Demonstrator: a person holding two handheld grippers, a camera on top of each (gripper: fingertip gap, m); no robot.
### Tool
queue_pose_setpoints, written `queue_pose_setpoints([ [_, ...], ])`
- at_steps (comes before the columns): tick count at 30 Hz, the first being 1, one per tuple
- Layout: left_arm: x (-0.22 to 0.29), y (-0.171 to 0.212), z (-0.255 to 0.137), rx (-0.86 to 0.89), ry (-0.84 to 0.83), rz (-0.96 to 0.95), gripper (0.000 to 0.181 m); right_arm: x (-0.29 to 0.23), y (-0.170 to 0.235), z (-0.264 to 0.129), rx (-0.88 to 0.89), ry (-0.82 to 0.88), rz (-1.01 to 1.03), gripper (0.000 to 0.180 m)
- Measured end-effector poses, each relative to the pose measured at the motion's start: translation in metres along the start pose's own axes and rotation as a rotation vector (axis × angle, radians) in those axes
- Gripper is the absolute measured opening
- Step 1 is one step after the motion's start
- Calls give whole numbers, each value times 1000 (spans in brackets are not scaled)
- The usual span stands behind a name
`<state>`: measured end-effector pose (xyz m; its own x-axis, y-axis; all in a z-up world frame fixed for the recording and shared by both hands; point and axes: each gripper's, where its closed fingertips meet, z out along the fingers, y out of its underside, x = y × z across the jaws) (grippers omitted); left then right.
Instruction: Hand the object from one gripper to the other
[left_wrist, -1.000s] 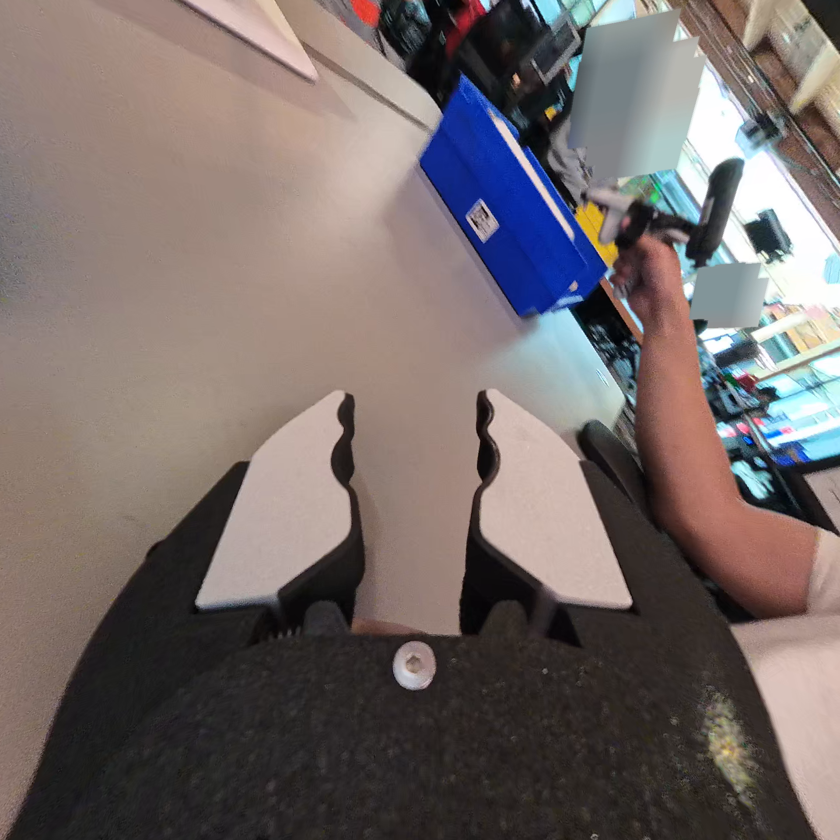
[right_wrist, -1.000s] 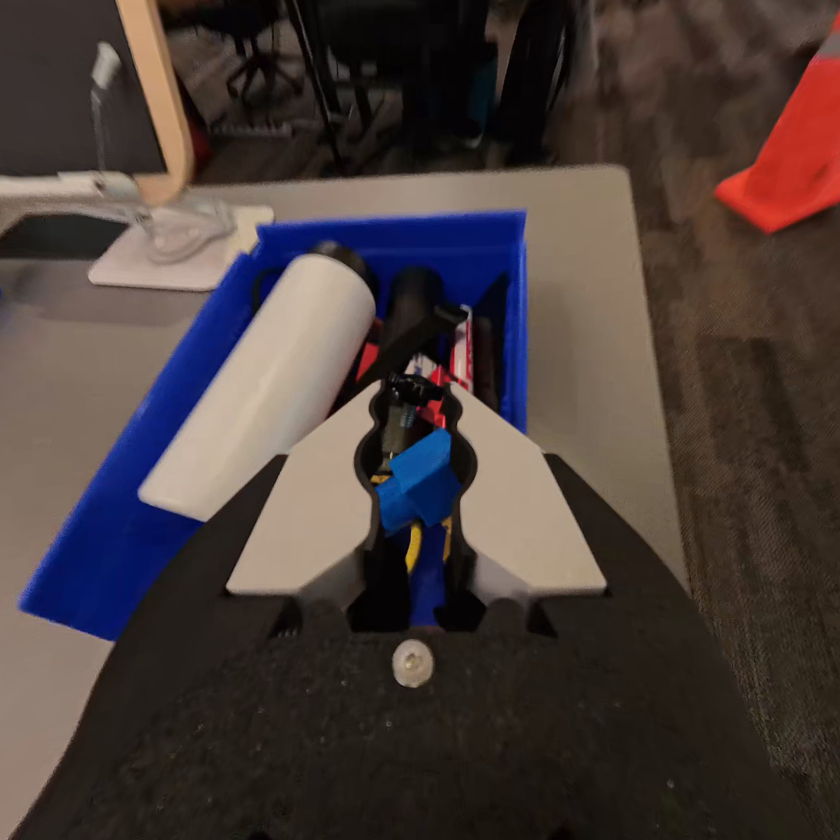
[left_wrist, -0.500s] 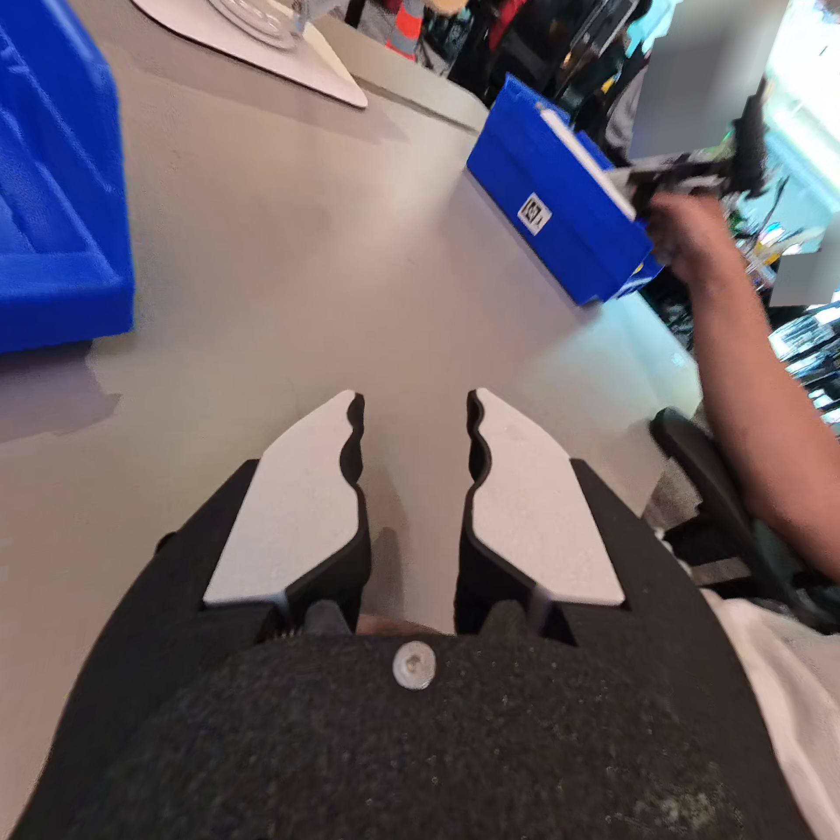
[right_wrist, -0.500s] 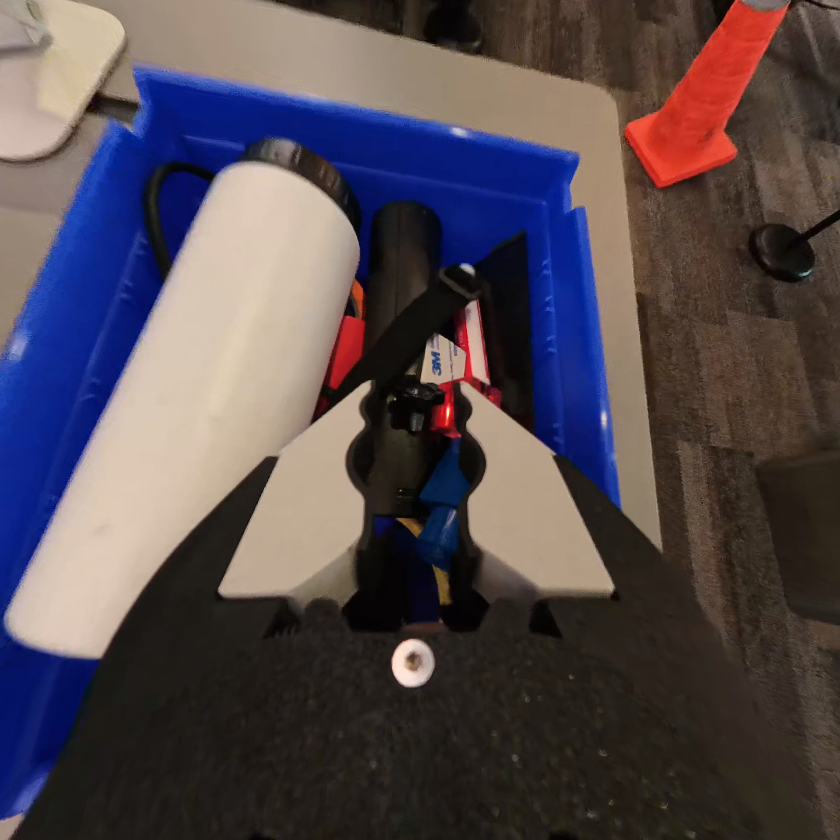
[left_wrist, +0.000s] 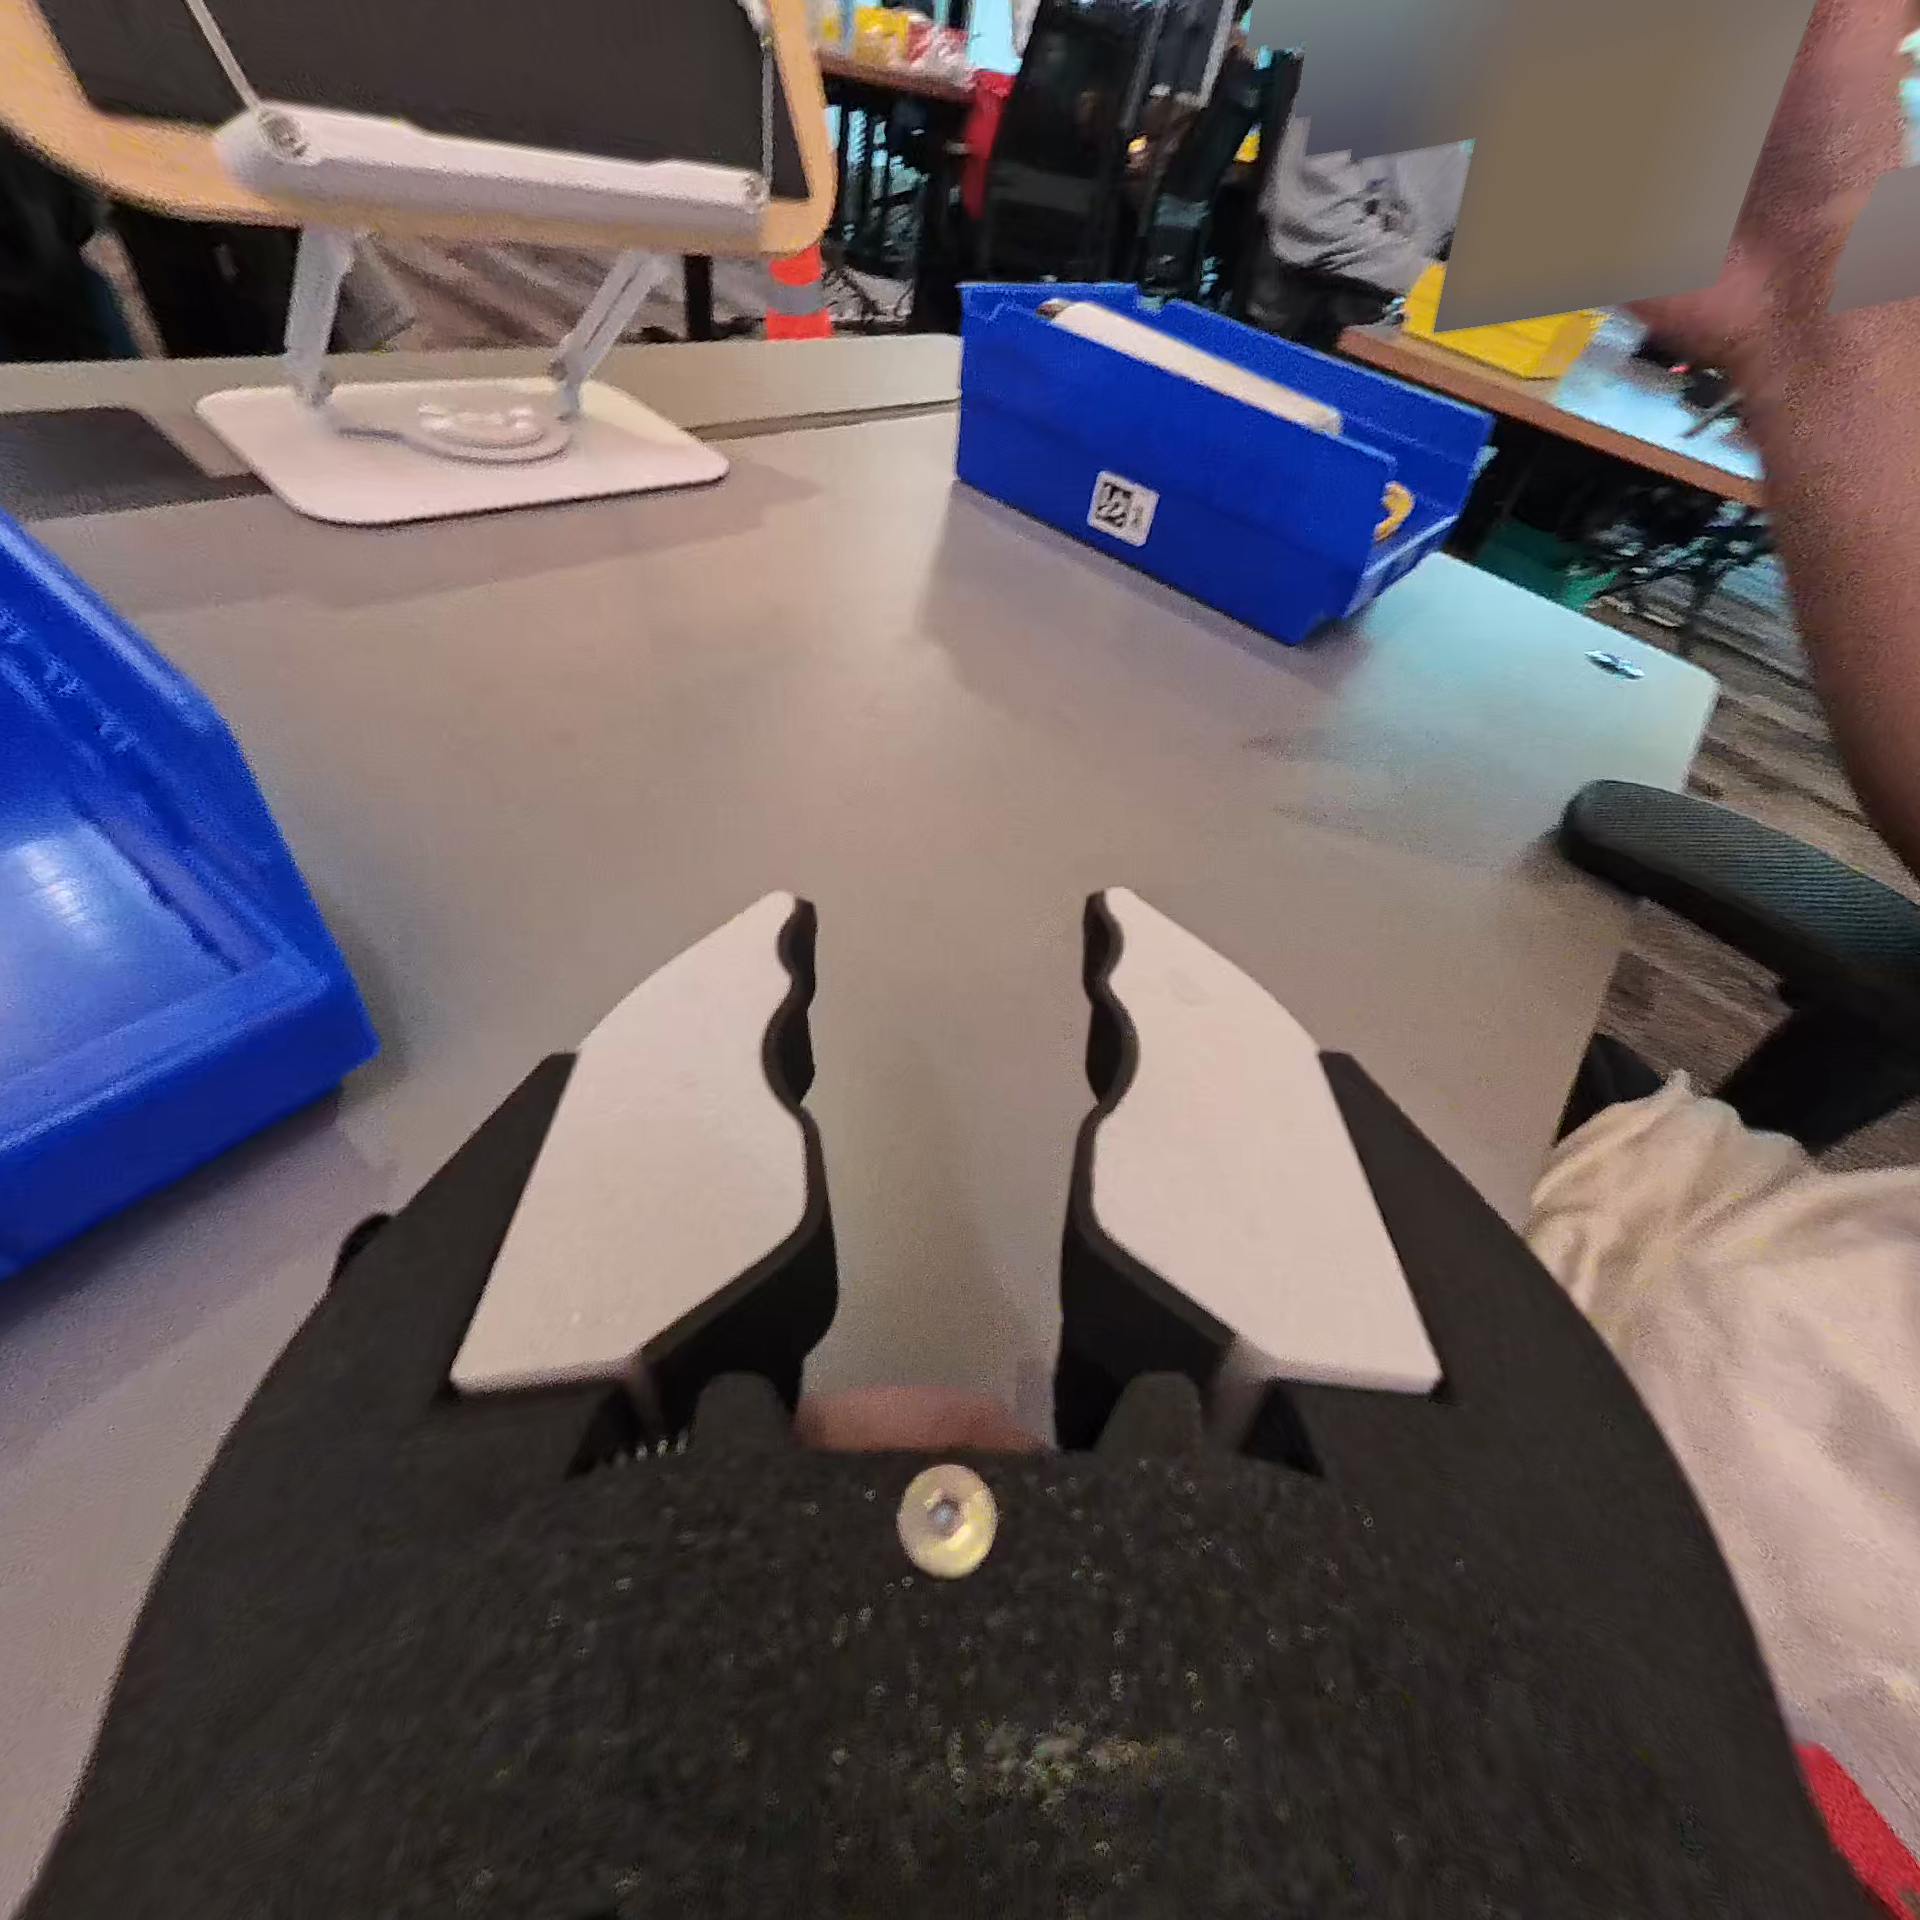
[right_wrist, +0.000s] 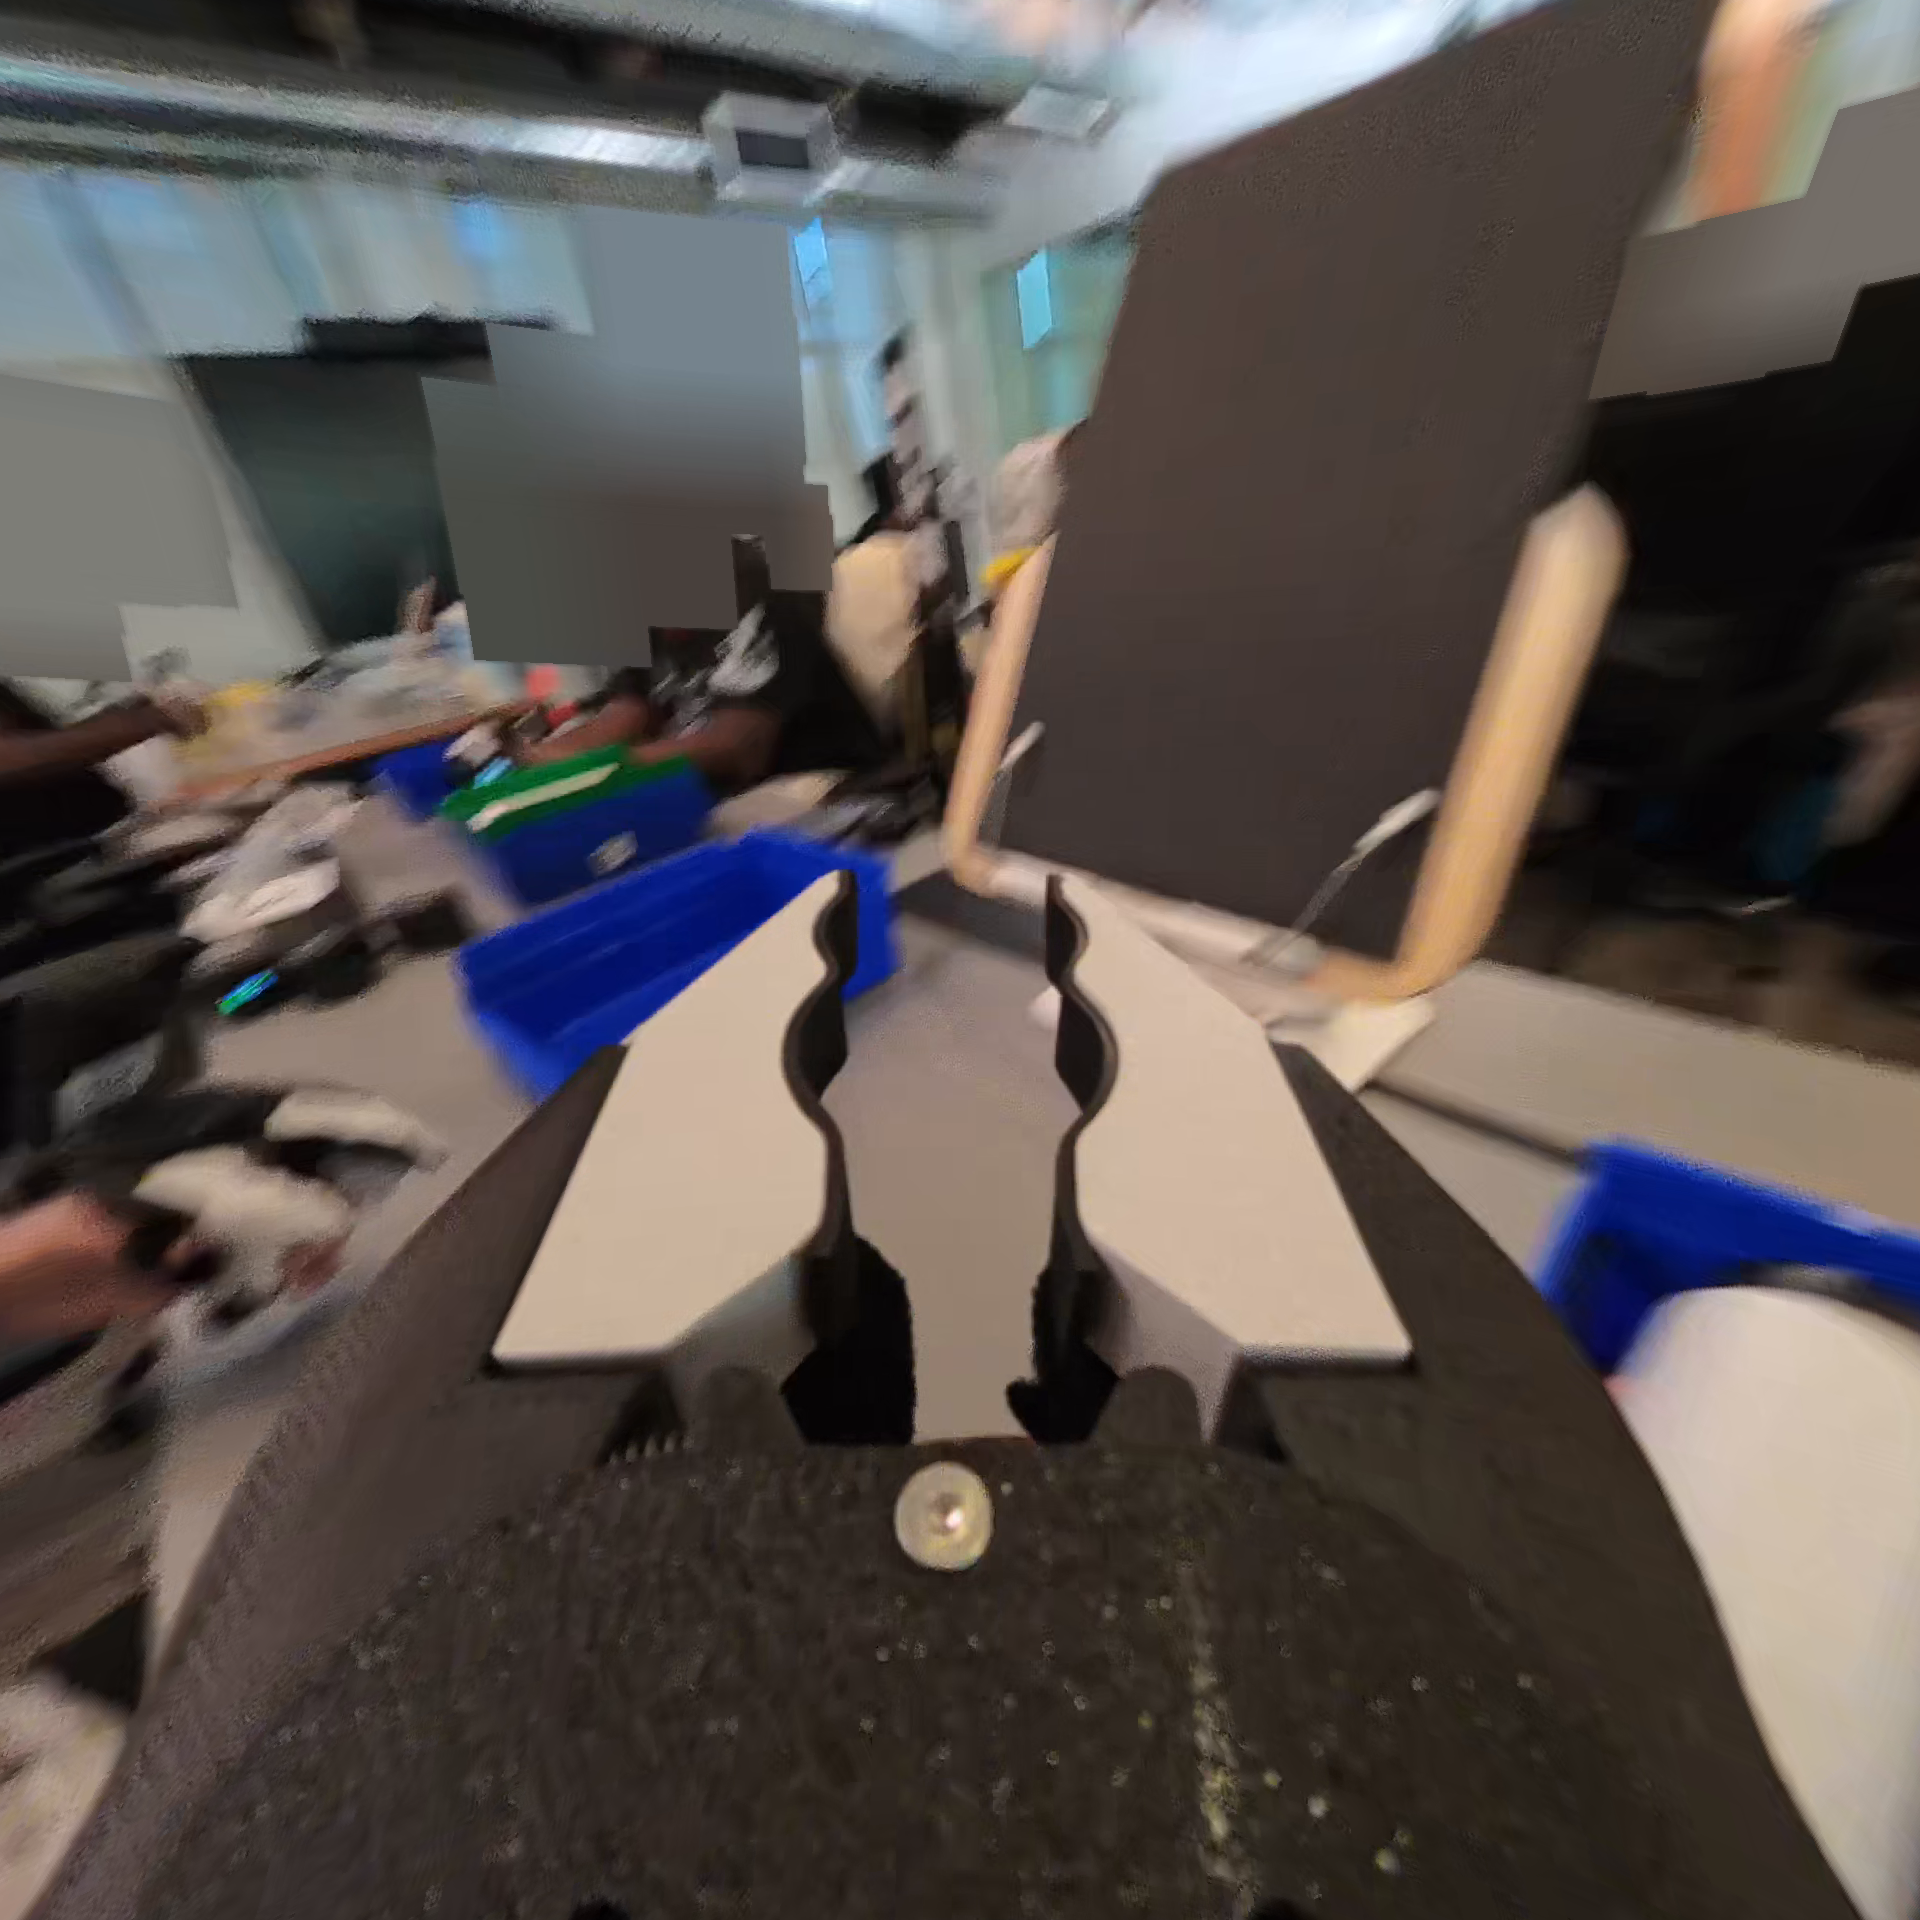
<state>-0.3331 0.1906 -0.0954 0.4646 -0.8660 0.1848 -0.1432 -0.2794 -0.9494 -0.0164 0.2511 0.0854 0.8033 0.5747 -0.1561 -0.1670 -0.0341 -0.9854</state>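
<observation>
Both our grippers, left gripper (left_wrist: 948, 925) and right gripper (right_wrist: 951, 899), show jaws parted and empty; the bin (left_wrist: 1195, 468) lies ahead-right of the left.

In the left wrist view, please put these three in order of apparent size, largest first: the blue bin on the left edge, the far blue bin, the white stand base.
1. Blue bin on the left edge, though nearness enlarges it and the frame crops it.
2. Far blue bin and white stand base look about alike; I would not rank them.

We count two blue bins (left_wrist: 1195, 468) on the desk (left_wrist: 831, 727) in the left wrist view, one white cylinder (left_wrist: 1184, 358), one tablet stand (left_wrist: 457, 436), and one orange cone (left_wrist: 798, 296) beyond.
</observation>
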Motion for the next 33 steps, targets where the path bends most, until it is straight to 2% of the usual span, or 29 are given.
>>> queue_pose_setpoints([
  [3, 15, -14, -16, -4, 115, 40, 53, -49, 101, 13, -200, -207, 81, 36],
  [6, 5, -22, -45, -52, 135, 127, 43, -69, 152, 9, -221, -231, 226, 36],
  [10, -53, -32, -77, -259, 28, 236, 41, -66, 162, 13, -86, -187, 403, 40],
  [15, -139, -42, -83, -603, -10, 478, 40, -57, 171, 31, -109, -201, 342, 41],
  [19, -205, -15, -65, -982, 56, 620, 37, -49, 173, 49, -116, -243, 386, 41],
  [23, -230, 29, -52, -1269, 236, 581, 30, -50, 168, 57, -91, -283, 435, 41],
  [26, -236, 47, -47, -1354, 281, 571, 25, -46, 173, 58, -116, -260, 383, 41],
  [33, -243, 63, -43, -1375, 199, 578, 18, -42, 171, 55, -100, -286, 450, 41],
])
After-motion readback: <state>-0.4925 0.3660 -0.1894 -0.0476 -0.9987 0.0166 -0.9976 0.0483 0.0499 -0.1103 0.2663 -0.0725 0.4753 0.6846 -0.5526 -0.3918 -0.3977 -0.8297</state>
